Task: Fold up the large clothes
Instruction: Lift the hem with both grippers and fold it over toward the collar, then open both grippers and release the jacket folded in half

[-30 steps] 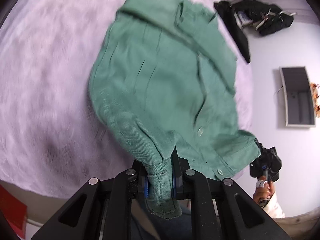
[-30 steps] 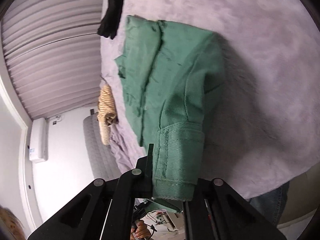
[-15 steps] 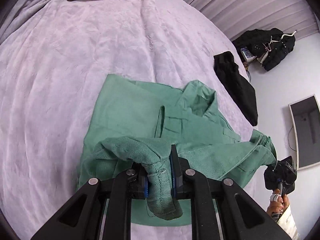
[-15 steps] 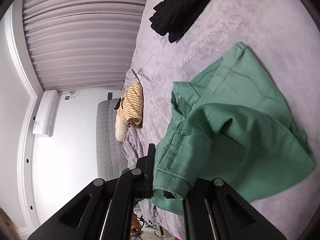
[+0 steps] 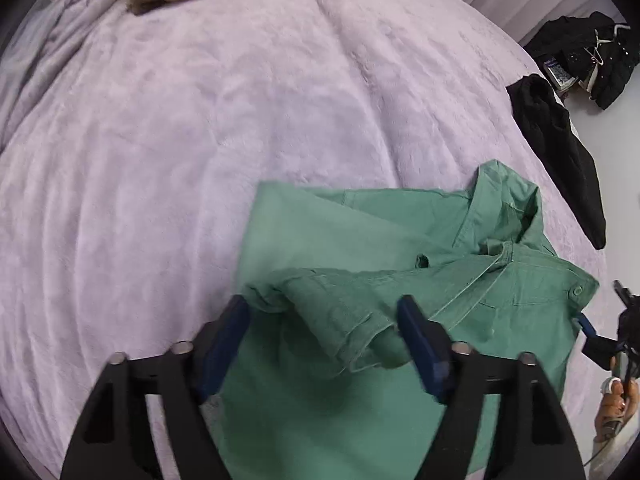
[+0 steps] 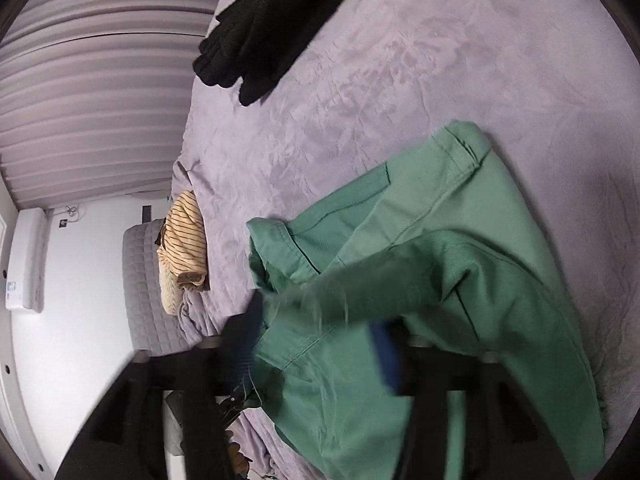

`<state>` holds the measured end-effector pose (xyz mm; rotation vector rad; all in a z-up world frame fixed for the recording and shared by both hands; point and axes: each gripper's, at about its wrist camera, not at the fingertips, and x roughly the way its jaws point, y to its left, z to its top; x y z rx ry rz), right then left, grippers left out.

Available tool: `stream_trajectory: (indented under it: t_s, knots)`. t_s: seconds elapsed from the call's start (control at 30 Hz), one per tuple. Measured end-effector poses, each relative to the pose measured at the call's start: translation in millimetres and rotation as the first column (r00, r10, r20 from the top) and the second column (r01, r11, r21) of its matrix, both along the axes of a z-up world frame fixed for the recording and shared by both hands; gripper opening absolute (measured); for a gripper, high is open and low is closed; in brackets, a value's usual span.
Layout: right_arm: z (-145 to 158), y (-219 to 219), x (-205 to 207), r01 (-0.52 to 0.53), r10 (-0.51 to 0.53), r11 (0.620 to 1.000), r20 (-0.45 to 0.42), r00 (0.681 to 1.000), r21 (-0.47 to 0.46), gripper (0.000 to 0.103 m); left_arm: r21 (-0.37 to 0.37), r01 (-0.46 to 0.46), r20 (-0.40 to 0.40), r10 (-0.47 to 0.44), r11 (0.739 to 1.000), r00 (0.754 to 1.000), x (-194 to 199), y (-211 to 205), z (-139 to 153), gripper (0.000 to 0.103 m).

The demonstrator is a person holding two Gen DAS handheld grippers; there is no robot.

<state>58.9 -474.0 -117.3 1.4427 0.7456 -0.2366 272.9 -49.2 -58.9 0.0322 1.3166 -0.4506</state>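
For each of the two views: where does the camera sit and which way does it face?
Left wrist: on the left hand-held gripper, facing down at the green shirt; open fingers show.
Right wrist: on the right hand-held gripper, above the same shirt; blurred open fingers show.
Shared: shirt, purple bedspread, black garment, striped garment.

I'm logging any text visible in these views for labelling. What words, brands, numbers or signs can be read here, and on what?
None can be read.
Label on the wall air conditioner: too small to read.
Blue tag among the black clothes pile: print blurred, unreadable.
Green shirt: no text visible.
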Motion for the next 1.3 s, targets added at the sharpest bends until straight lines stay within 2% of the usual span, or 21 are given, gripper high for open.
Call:
stream_trajectory:
  t_s: [0.07,0.13,0.2,0.23,0.27,0.3,0.37,0.43,0.53,0.6,0.63,0.7,0.73,0.83,1.03,1.13,1.2,1.3]
  knots:
    - [20,-5,-5,0.001,0.000,0.998,0.017,1.000,-0.070,0.090,-0.002,-0.019,0.053,0.020,1.000,0.998,3,7,12,0.097]
    - [36,-9,-9,-0.011,0.008,0.988,-0.022,1.000,-0.151,0.088,0.002,-0.037,0.070,0.037,0.999,0.997,6,11,17,0.097]
    - [43,-10,-8,-0.046,0.032,0.976,-0.068,0.997,-0.214,0.075,0.021,-0.030,0.090,0.028,0.999,0.996,6,7,14,0.097]
    - [46,-8,-4,-0.088,0.063,0.963,-0.104,0.993,-0.255,0.059,0.040,-0.022,0.102,0.018,0.999,0.995,4,4,11,0.097]
    - [46,-5,1,-0.124,0.086,0.950,-0.139,0.986,-0.286,0.049,0.049,-0.015,0.107,0.010,0.999,0.994,3,1,9,0.097]
    - [45,0,7,-0.164,0.109,0.932,-0.181,0.977,-0.322,0.047,0.047,-0.002,0.101,-0.003,0.999,0.995,1,-4,4,0.097]
    - [40,9,18,-0.218,0.141,0.904,-0.225,0.964,-0.368,0.040,0.049,0.012,0.092,-0.017,0.999,0.996,0,-15,-8,0.097]
    - [29,19,30,-0.291,0.198,0.876,-0.263,0.944,-0.385,0.030,0.122,0.014,0.118,-0.028,0.992,0.993,-1,-27,-26,0.097]
    - [1,25,39,-0.377,0.207,0.825,-0.395,0.895,-0.422,0.025,0.207,0.005,0.095,-0.025,0.978,0.995,2,-32,-63,0.097]
    - [-23,15,34,-0.378,0.169,0.824,-0.454,0.875,-0.423,0.005,0.209,-0.015,0.091,-0.004,0.978,0.996,5,-24,-79,0.098]
    - [-33,8,27,-0.357,0.149,0.838,-0.458,0.877,-0.412,0.000,0.191,-0.031,0.089,0.014,0.981,0.996,8,-18,-82,0.098]
    - [-42,-5,11,-0.282,0.125,0.882,-0.390,0.912,-0.378,0.000,0.164,-0.052,0.073,0.041,0.985,0.997,13,-6,-82,0.098]
    - [-41,-7,7,-0.265,0.114,0.888,-0.378,0.919,-0.376,0.000,0.175,-0.056,0.077,0.043,0.983,0.996,15,-2,-79,0.098]
    - [-31,-5,0,-0.287,0.104,0.868,-0.416,0.903,-0.405,0.000,0.241,-0.067,0.118,0.039,0.968,0.992,17,14,-62,0.098]
    - [12,27,-22,-0.320,0.113,0.828,-0.422,0.899,-0.460,0.000,0.233,0.004,0.125,-0.034,0.972,0.992,-18,44,-32,0.098]
    - [19,54,-39,-0.346,0.152,0.827,-0.416,0.896,-0.444,0.000,0.234,0.032,0.099,-0.057,0.972,0.993,-48,53,-38,0.098]
    - [15,70,-52,-0.354,0.164,0.834,-0.423,0.891,-0.422,0.000,0.260,0.034,0.075,-0.055,0.965,0.996,-62,58,-49,0.098]
    - [2,88,-73,-0.377,0.161,0.835,-0.476,0.865,-0.402,0.000,0.272,0.003,0.031,-0.012,0.962,0.999,-80,76,-72,0.098]
